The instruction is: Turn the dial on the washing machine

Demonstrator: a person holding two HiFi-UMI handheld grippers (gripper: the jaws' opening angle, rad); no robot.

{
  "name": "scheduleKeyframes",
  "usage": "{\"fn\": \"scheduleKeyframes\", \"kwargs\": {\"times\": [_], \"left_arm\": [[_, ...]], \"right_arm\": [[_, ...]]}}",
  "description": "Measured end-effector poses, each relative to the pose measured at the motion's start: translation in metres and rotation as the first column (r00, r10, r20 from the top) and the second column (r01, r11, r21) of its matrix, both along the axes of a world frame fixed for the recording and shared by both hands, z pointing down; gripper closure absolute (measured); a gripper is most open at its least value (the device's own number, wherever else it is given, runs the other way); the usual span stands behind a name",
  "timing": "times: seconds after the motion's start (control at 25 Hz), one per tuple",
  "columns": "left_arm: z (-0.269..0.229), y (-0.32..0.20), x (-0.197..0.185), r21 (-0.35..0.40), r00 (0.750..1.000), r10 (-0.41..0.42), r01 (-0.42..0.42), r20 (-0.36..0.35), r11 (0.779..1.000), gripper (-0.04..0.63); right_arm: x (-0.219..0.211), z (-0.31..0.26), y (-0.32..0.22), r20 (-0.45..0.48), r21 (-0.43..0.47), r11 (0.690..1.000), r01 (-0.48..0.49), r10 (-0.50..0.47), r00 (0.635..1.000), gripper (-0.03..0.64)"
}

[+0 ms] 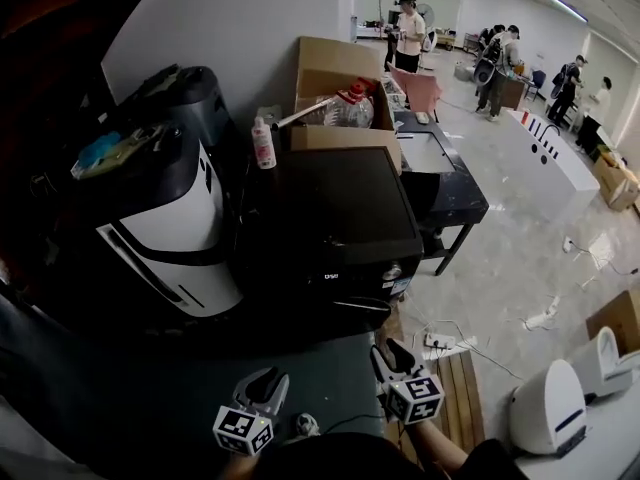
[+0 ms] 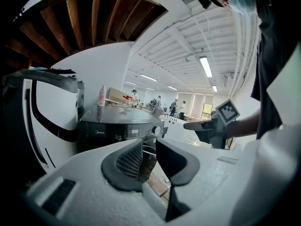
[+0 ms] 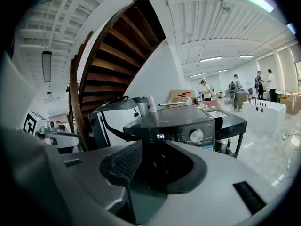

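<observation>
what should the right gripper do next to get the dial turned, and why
Probably ease the right gripper forward and slightly rightward toward the round silver dial on the front panel of the black washing machine. Its jaws stand apart with nothing between them, and the dial sits ahead, untouched, right of the lit display.

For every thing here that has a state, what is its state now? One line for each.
washing machine: switched on, display lit
dial: untouched, no gripper on it
left gripper: jaws apart, empty
right gripper: jaws apart, empty
bottle: upright
cardboard box: open at the top
</observation>
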State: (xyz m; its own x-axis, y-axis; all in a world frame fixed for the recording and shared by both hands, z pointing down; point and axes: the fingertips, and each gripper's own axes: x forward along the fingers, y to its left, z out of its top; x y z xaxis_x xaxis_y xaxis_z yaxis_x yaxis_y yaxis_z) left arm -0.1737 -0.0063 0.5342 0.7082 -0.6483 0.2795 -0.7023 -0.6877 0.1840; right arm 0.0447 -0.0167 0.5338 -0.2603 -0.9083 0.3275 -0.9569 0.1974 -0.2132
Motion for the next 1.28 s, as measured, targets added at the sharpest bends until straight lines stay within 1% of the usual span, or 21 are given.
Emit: {"fn": "scheduleKeyframes", "kwargs": {"times": [0.2, 0.28, 0.4, 0.52, 0.6, 0.76, 0.96, 1.28], "left_arm": [[0.003, -0.039, -0.007, -0.009, 0.995, 0.103, -0.103, 0.001, 0.995, 0.519], [0.005, -0.052, -0.01, -0.009, 0.991, 0.132, -0.132, 0.004, 0.991, 0.518], [0.01, -0.072, -0.012, -0.016, 0.99, 0.139, -0.139, 0.009, 0.99, 0.518], [0.012, -0.079, -0.006, -0.022, 0.989, 0.146, -0.146, -0.002, 0.989, 0.52], [0.013, -0.084, -0.002, -0.021, 0.99, 0.143, -0.143, -0.002, 0.989, 0.518], [0.015, -0.097, 0.007, -0.025, 0.995, 0.097, -0.098, -0.009, 0.995, 0.518], [0.01, -0.107, 0.039, -0.026, 0.997, 0.076, -0.077, -0.017, 0.997, 0.518], [0.008, -0.125, 0.08, -0.024, 1.0, 0.021, -0.022, -0.016, 0.999, 0.518]], "right_arm": [[-0.004, 0.004, -0.031, -0.012, 0.002, 0.995, -0.1, 0.1, 0.995, 0.482], [-0.005, 0.006, -0.041, -0.023, 0.003, 0.992, -0.127, 0.127, 0.992, 0.482], [-0.006, 0.008, -0.055, -0.054, 0.0, 0.99, -0.138, 0.138, 0.989, 0.476], [0.003, 0.011, -0.066, -0.081, -0.01, 0.99, -0.14, 0.138, 0.987, 0.468], [0.009, 0.014, -0.075, -0.09, -0.013, 0.99, -0.137, 0.136, 0.987, 0.463], [0.025, 0.024, -0.093, -0.106, -0.028, 0.993, -0.111, 0.107, 0.988, 0.454], [0.056, 0.032, -0.114, -0.149, -0.059, 0.996, -0.066, 0.057, 0.987, 0.446], [0.101, 0.043, -0.148, -0.18, -0.073, 0.997, -0.024, 0.011, 0.984, 0.428]]}}
